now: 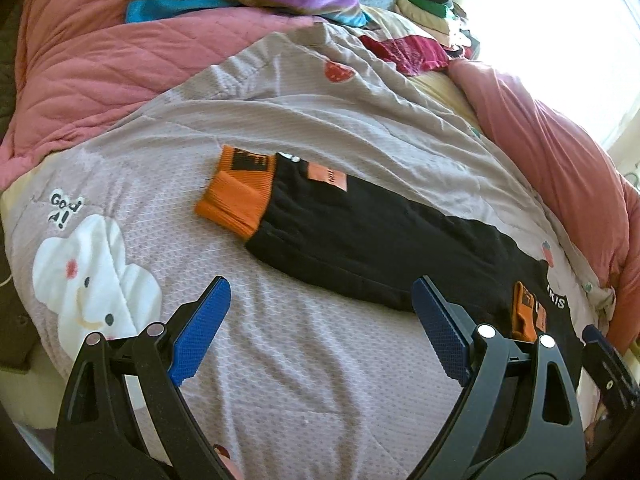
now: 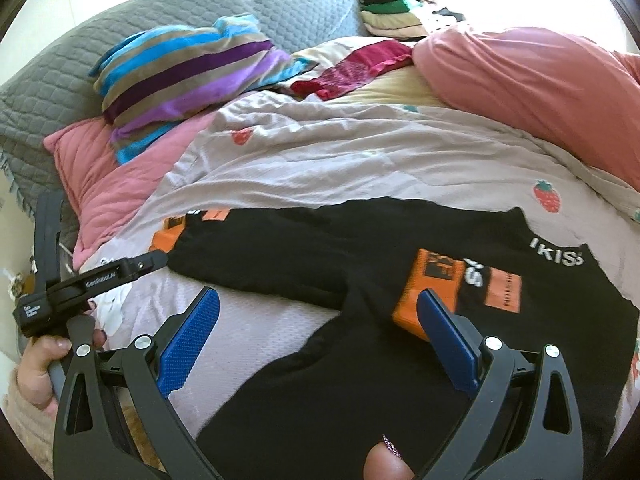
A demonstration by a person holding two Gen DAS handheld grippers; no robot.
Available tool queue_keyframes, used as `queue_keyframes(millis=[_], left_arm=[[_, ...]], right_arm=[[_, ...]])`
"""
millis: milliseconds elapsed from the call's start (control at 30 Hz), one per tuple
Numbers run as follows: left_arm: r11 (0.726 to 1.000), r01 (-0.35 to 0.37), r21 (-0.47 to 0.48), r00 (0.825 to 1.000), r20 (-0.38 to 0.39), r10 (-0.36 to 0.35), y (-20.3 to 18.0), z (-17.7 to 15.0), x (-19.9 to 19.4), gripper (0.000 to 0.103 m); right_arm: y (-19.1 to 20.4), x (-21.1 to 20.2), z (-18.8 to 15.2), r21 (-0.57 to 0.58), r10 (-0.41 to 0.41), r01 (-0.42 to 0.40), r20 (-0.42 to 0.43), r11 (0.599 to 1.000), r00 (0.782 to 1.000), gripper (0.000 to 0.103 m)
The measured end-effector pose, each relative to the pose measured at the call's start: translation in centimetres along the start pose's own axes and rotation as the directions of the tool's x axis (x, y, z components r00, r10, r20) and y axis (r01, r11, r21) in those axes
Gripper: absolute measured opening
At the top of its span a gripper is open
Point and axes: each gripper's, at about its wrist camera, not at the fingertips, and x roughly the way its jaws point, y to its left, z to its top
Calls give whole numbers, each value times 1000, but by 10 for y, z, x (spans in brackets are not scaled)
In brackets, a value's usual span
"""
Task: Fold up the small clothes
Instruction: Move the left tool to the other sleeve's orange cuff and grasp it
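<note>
A pale lilac quilt (image 1: 304, 360) covers the bed, printed with strawberries (image 2: 546, 196) and a white cartoon animal (image 1: 92, 280). A pink quilted blanket (image 1: 92, 68) bunches along the far side, and on it rests a striped cushion (image 2: 180, 84) in blue, purple and tan. Behind sits a grey quilted pillow (image 2: 80, 52). A crimson cloth (image 2: 352, 66) lies crumpled further back, near a stack of folded clothes (image 2: 394, 14) by the bright window.
</note>
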Motion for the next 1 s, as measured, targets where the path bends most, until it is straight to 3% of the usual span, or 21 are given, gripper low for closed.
queue_keyframes(millis=[567,700,800,1000], left_arm=[[989,-28,-143,999,26,32,56,14,14,85],[984,-8,-175,1000,21,12,63,20,26,56],[979,15,-201,1000,8,-14,66,24,38,51],[973,27,-230,1000,5,-27,66,32,55,51]], right_arm=[[48,40,-2,-88,89,-96,-81,991,993,98],[50,43,-3,-80,100,-107,-87,991,991,98],[49,45,-5,-68,98,-104,-93,992,991,98],[35,46,-8,-34,79,-82,-97,996,992,98]])
